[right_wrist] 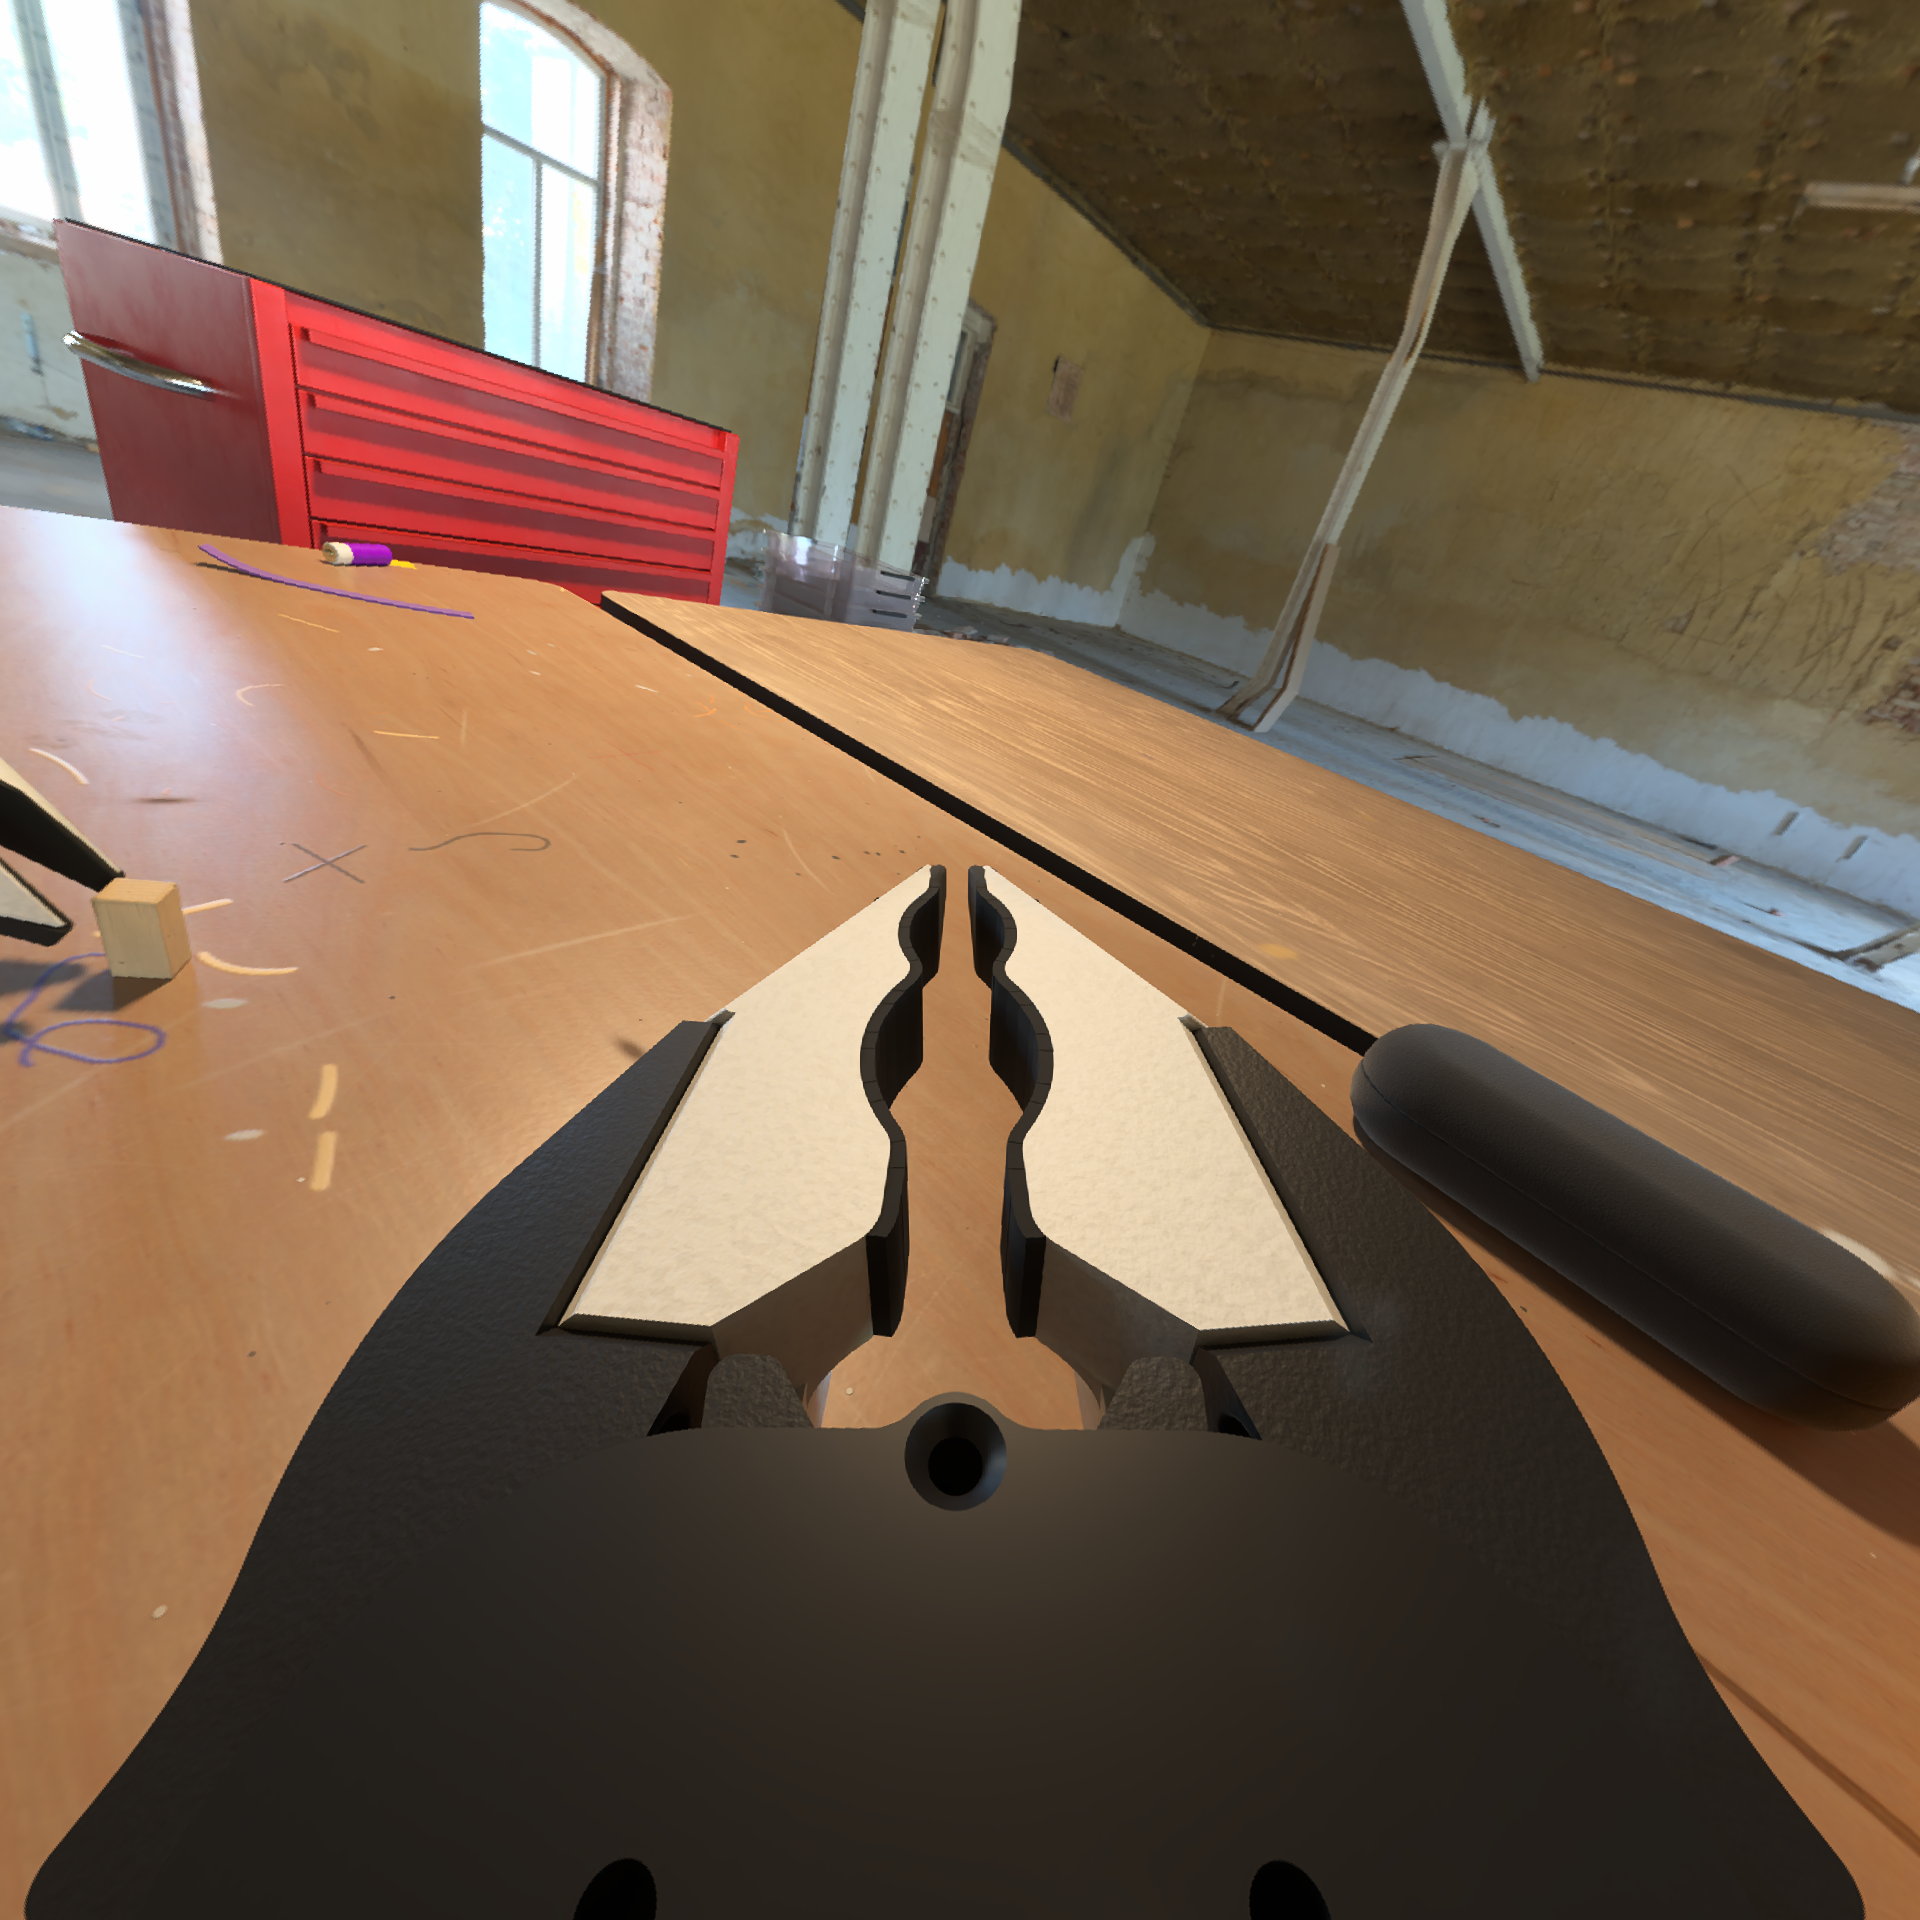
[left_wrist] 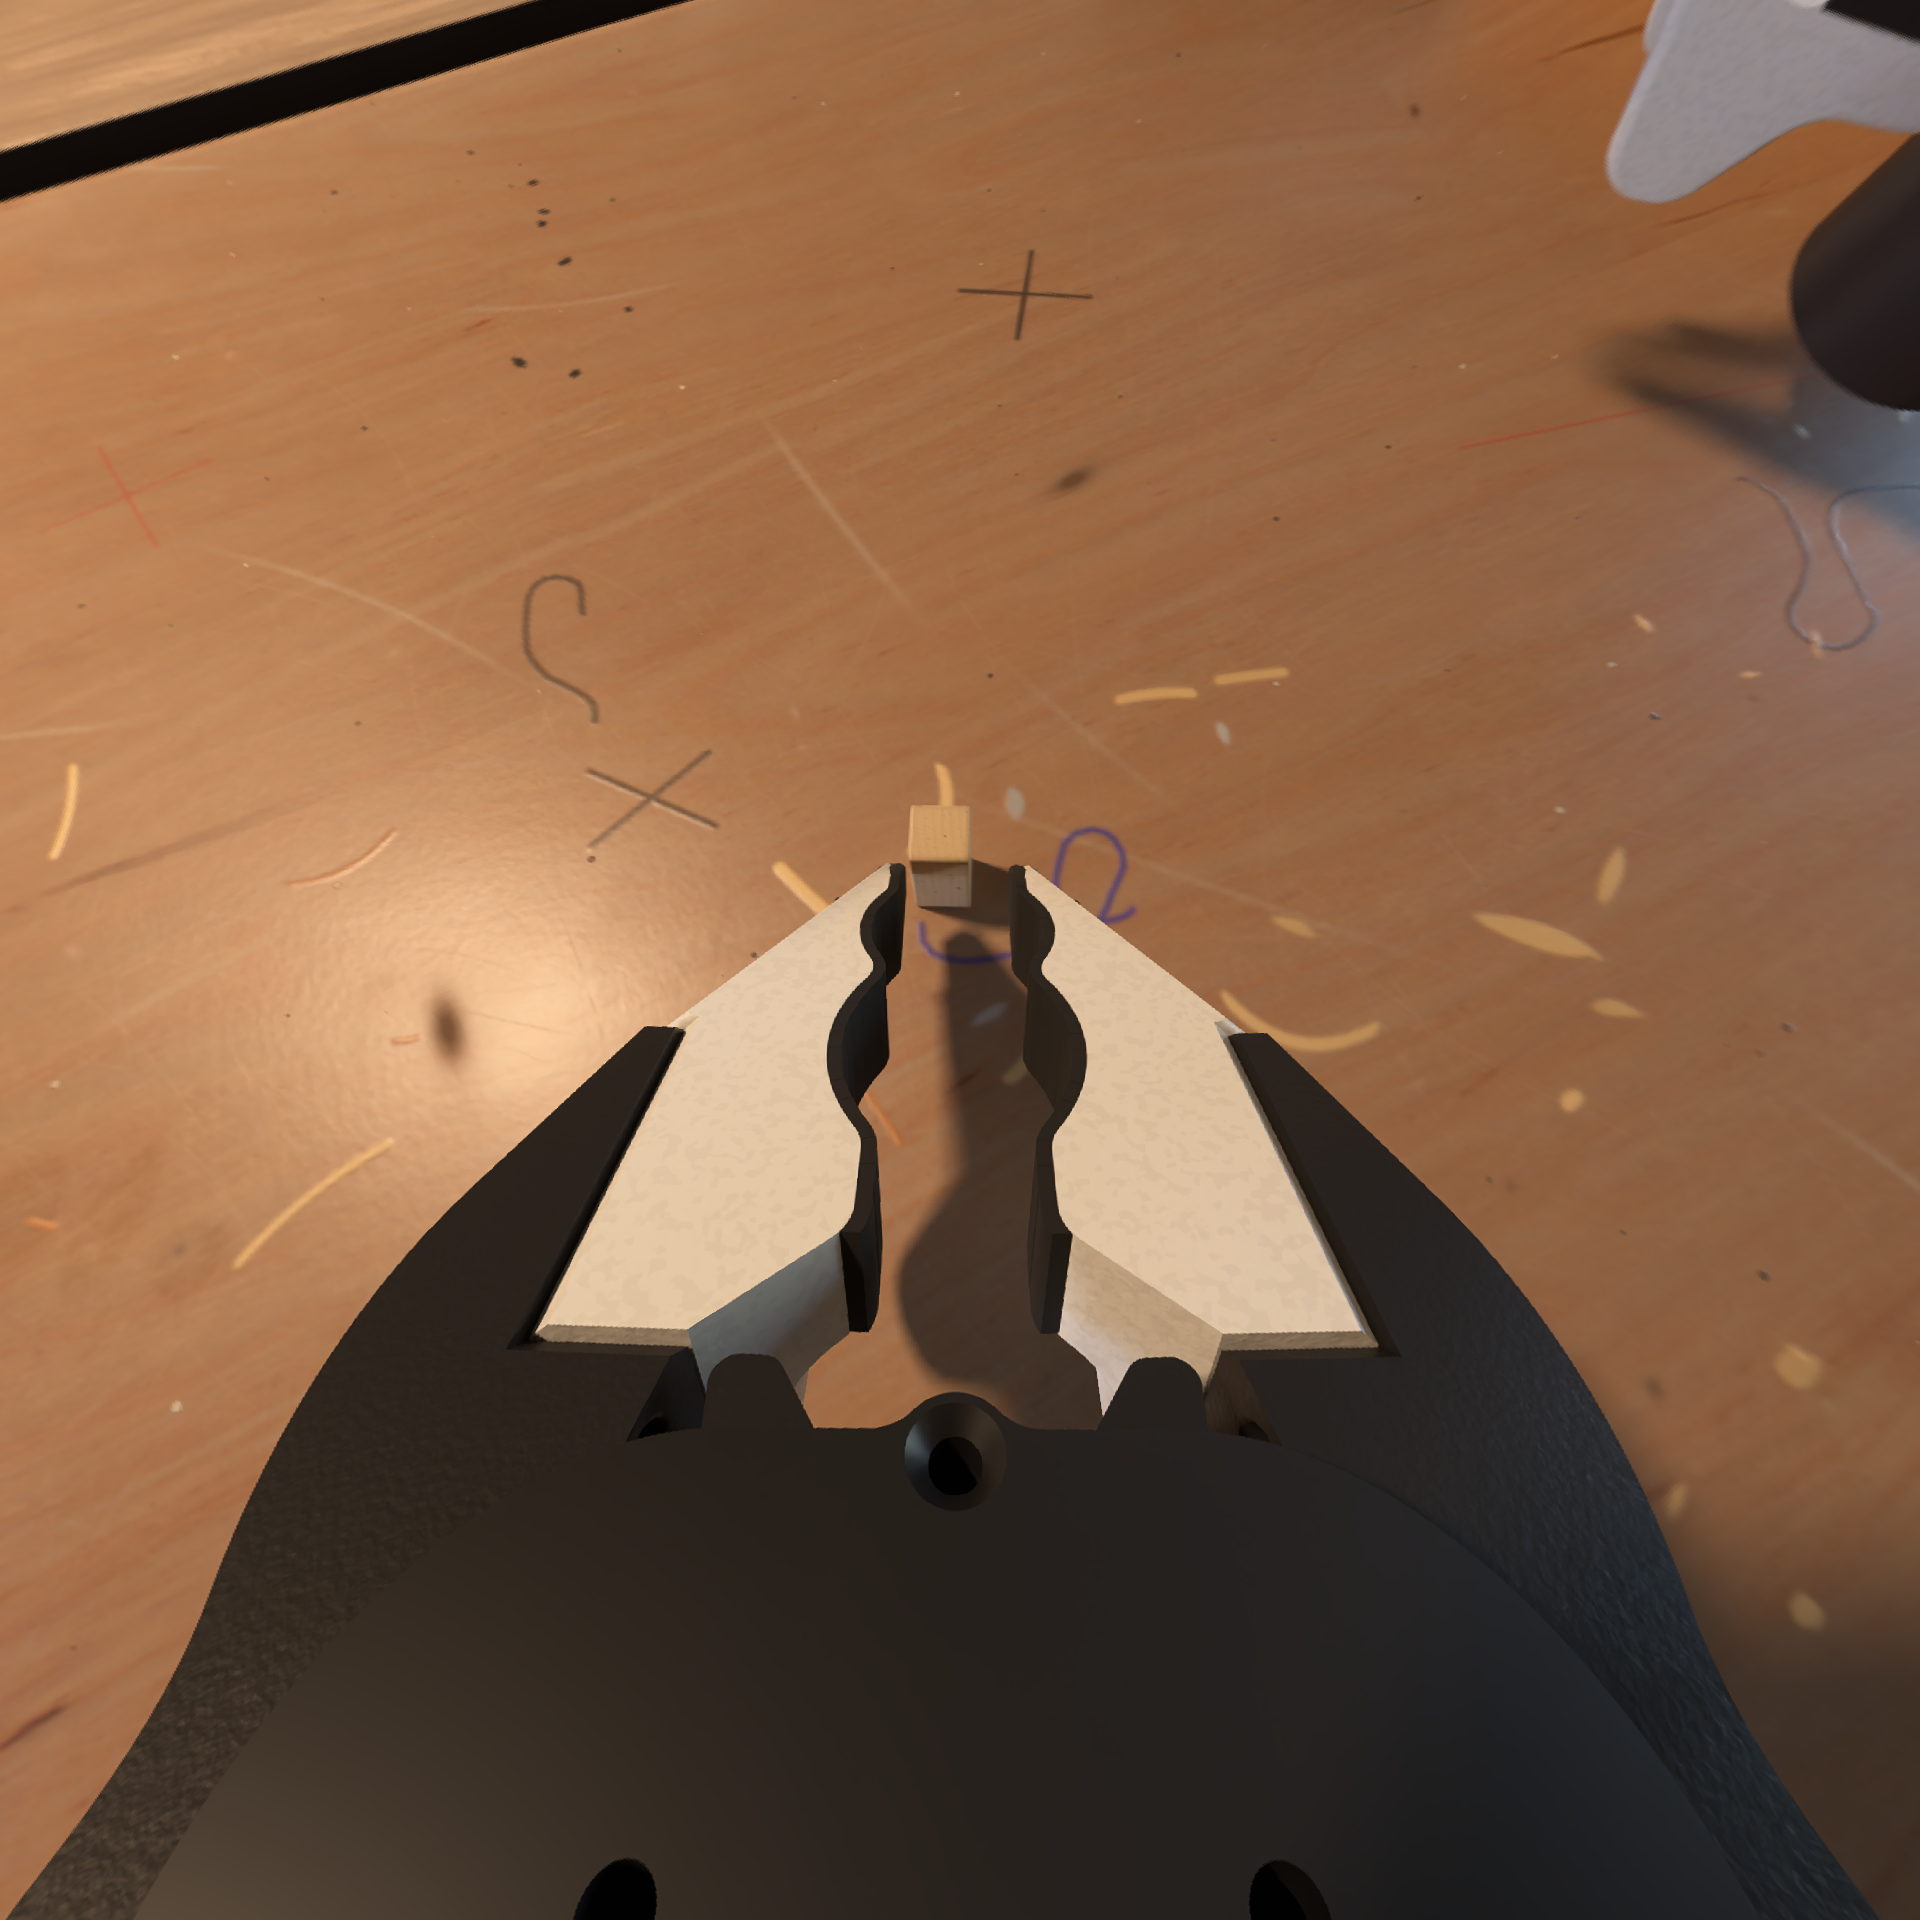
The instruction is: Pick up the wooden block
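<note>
The wooden block (left_wrist: 940, 857) is a small pale cube resting on the orange-brown tabletop (left_wrist: 1039, 468). My left gripper (left_wrist: 956, 878) is open and empty. Its two tips reach the block's near face, with the block sitting a little left of centre in the gap. In the right wrist view the block (right_wrist: 140, 928) is at the far left, with the left gripper's fingertips (right_wrist: 62, 852) against it. My right gripper (right_wrist: 956, 878) is shut and empty, low over the table and well to the right of the block. Its pale and dark body (left_wrist: 1756, 94) shows at the left wrist view's top right.
A dark oblong case (right_wrist: 1621, 1226) lies on the table just right of my right gripper. A black gap (right_wrist: 987, 821) separates this tabletop from a lighter wooden one. A red drawer cabinet (right_wrist: 499, 457), a purple marker (right_wrist: 358, 554) and a clear container (right_wrist: 831, 587) are farther off.
</note>
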Motion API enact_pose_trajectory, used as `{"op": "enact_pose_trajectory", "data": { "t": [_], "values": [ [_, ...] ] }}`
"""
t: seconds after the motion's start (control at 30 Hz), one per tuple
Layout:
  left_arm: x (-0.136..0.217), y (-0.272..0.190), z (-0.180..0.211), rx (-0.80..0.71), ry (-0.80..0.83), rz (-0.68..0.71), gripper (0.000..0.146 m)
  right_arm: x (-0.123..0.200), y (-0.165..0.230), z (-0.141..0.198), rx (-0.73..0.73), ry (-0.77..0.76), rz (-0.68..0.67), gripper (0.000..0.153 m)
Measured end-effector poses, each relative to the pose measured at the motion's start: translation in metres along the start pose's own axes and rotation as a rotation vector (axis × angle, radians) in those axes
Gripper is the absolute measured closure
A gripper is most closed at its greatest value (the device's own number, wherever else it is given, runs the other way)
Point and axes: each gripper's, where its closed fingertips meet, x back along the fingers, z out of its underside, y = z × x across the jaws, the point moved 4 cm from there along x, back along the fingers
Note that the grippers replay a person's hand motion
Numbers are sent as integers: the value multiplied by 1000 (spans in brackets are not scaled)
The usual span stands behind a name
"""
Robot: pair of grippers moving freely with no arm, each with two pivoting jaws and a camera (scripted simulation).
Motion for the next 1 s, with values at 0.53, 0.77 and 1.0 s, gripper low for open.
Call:
{"op": "enact_pose_trajectory", "data": {
  "t": [0.53,0.77,1.0],
  "values": [
    [-17,2,-2,-96,76,-39,134,0,0,0,-1,0,-2,149],
    [4,-65,-34,-310,-171,269,134,0,0,0,0,1,-1,149],
    [-6,-124,-14,-553,16,490,135,-1,0,0,1,2,-3,149]
  ]
}}
